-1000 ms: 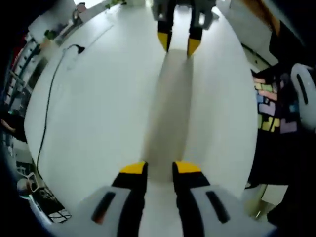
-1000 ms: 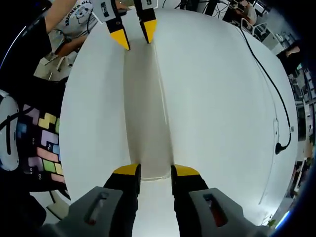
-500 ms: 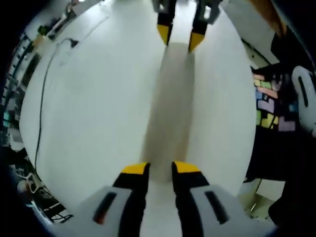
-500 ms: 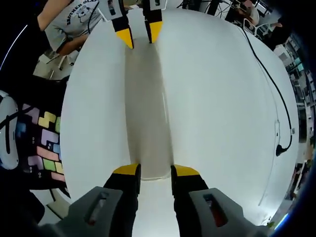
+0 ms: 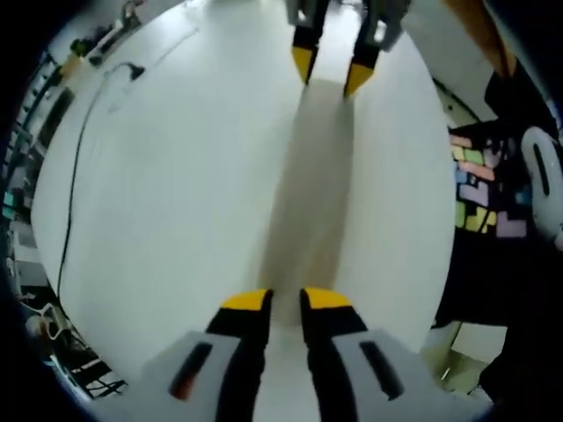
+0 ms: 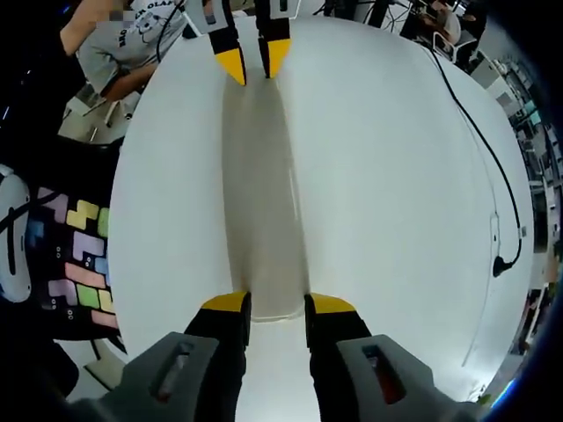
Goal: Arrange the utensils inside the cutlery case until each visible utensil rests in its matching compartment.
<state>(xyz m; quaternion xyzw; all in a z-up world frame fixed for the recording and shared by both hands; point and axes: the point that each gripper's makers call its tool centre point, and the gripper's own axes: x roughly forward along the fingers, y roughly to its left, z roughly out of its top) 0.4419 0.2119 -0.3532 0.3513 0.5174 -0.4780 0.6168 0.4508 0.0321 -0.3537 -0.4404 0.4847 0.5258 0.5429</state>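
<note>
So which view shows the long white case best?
The right gripper view: the case is bright, with crisp edges, held between both grippers. In the left gripper view the case looks grey and blurred, its edges hard to trace.

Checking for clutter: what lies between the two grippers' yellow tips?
In both views, a long white case spans from the right gripper to the left gripper.

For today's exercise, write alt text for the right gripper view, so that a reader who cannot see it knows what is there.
A long white case lies on a white table, held at both ends: the right gripper grips the near end and the left gripper the far end. A black cable runs along the table's right side.
</note>
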